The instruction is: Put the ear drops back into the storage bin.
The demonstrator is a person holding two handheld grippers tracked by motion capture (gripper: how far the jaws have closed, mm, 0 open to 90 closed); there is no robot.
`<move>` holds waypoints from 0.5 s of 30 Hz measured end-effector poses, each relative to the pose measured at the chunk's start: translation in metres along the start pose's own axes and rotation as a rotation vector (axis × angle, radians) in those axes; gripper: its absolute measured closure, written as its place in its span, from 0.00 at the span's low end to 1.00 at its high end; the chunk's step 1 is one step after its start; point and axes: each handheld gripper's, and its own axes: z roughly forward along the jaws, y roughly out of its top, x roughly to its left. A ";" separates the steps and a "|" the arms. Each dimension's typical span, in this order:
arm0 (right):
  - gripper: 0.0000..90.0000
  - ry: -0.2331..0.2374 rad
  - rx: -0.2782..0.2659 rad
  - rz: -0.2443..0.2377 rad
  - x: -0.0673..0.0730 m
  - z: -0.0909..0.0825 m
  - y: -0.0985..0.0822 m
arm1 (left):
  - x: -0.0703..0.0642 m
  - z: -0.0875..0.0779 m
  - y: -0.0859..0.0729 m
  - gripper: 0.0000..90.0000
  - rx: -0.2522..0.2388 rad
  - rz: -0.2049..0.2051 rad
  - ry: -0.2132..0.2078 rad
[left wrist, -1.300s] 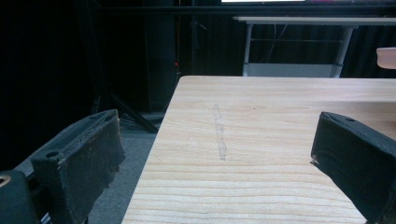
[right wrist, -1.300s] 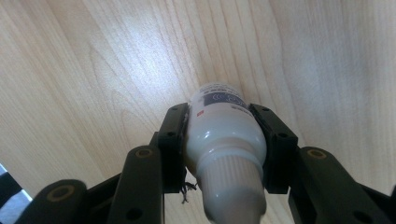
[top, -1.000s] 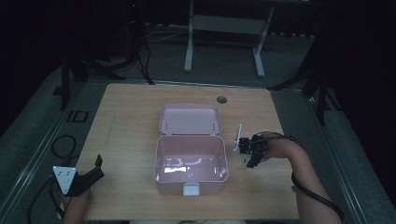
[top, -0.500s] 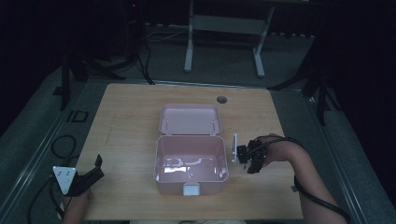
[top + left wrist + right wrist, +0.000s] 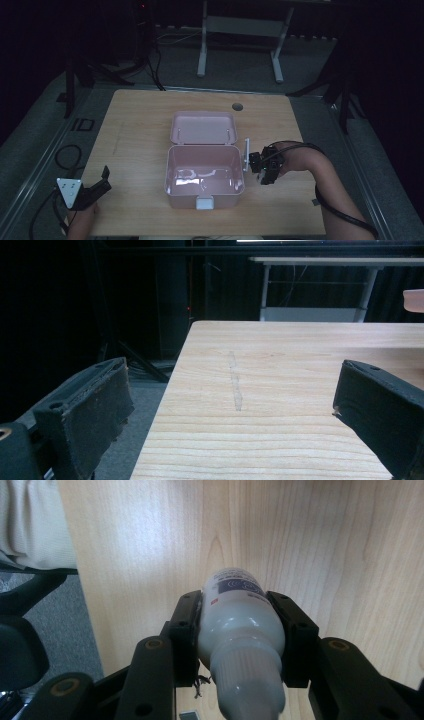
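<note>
A small white bottle is clamped between the jaws of the right gripper, the pads pressed against its body on both sides; its capped neck points back toward the gripper's camera and its labelled base points away. In the high view this gripper is held just beside the right wall of the open pink box, above the wooden table, with the bottle seen as a pale sliver at the box's rim. The relation that matters is a short one — the box's cavity lies directly to the left of the held bottle, and the bottle's long axis runs along the gripper, so a small sideways carry over the wall would probably be needed before a release. The right hand is plainly the nearer one. The left gripper is kept well apart at the table's near left corner, its jaws spread wide with nothing between them — bare tabletop is seen past them.
</note>
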 end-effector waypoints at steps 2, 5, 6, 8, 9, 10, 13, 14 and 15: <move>0.66 -0.001 -0.002 -0.001 0.002 -0.006 0.002 | 0.000 0.000 0.000 0.03 0.004 0.006 -0.002; 0.66 -0.012 -0.010 0.003 0.003 -0.016 0.005 | 0.000 0.000 0.000 0.03 0.003 0.006 -0.002; 0.66 -0.017 -0.012 0.004 0.004 -0.021 0.006 | 0.000 0.000 0.000 0.03 0.000 0.003 -0.002; 0.66 -0.021 -0.018 0.008 0.005 -0.029 0.007 | 0.000 0.000 0.000 0.03 0.000 0.000 -0.001; 0.66 -0.022 -0.018 0.010 0.005 -0.033 0.007 | 0.000 0.000 0.000 0.03 0.000 0.000 -0.001; 0.66 -0.028 -0.024 0.008 0.005 -0.037 0.008 | 0.000 0.000 0.000 0.03 0.001 0.001 -0.003; 0.66 -0.036 -0.026 0.011 0.006 -0.048 0.011 | 0.000 0.000 0.000 0.03 0.000 0.001 -0.003; 0.66 -0.037 -0.024 0.012 0.007 -0.050 0.012 | 0.000 0.000 0.000 0.03 0.000 0.001 -0.002; 0.66 -0.041 -0.024 0.010 0.007 -0.053 0.013 | 0.000 0.000 0.000 0.03 0.000 -0.001 -0.001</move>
